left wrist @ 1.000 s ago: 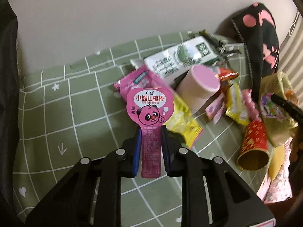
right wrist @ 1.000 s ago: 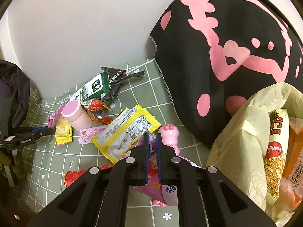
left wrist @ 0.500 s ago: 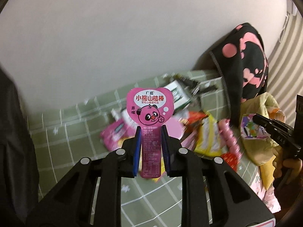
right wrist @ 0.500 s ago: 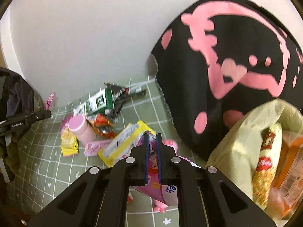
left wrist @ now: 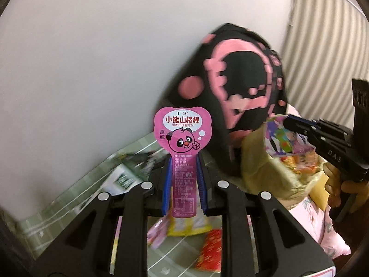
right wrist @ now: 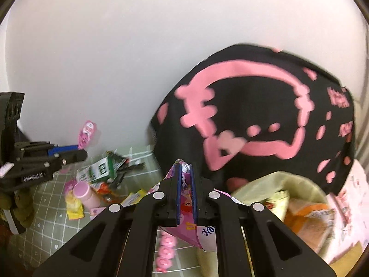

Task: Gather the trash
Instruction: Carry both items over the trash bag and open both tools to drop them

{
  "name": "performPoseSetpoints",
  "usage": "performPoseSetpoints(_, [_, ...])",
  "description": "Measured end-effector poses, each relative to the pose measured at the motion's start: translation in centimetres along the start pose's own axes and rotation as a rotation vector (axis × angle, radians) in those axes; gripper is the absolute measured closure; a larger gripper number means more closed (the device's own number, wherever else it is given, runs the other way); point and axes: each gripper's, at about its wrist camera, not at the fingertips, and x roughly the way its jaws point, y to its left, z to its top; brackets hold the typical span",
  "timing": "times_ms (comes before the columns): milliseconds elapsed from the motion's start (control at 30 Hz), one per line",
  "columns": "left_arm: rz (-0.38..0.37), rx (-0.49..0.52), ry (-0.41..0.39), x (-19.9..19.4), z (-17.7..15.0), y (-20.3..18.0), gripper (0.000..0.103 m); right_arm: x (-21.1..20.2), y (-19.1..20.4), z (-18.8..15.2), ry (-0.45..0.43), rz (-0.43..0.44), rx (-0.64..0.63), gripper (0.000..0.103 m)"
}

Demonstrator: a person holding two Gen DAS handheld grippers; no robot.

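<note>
A soft black cushion [right wrist: 265, 120] with blurred pink shapes leans on the smooth wall above a crinkled yellowish trash bag [right wrist: 260, 184]. The right tongs [right wrist: 185, 168] are clamped on a glossy pink cartoon packet [right wrist: 186, 219] beside the bag. The left tongs [left wrist: 183, 161] grip a flat pink heart-topped wrapper [left wrist: 183, 136], upright above the green checked cloth [left wrist: 71, 198].

The pink bear wrapper [left wrist: 183, 138] says 广盛 on top, 小熊山楂棒 in big red letters right under that, and 原味 left of the bear face. Right of the wrapper, "DAS" is on the black right gripper [left wrist: 286, 121]. The other gripper body has "GenRobot.AI".
</note>
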Motion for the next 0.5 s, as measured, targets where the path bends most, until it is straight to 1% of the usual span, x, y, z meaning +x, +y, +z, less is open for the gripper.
performPoseSetpoints(100, [-0.05, 0.055, -0.004, 1.1, 1.0, -3.0, 0.084, -1.7, -1.6, 0.3, -0.022, -0.057, 0.014, 0.094])
performPoseSetpoints(300, [-0.154, 0.136, 0.005, 2.8, 1.7, -7.8, 0.084, -4.6, -5.3, -0.1, -0.04, -0.17, 0.053, 0.094])
performPoseSetpoints(500, [-0.247, 0.209, 0.022, 4.5, 2.2, -12.4, 0.084, -6.8, -8.4, -0.8, -0.047, -0.246, 0.087, 0.094])
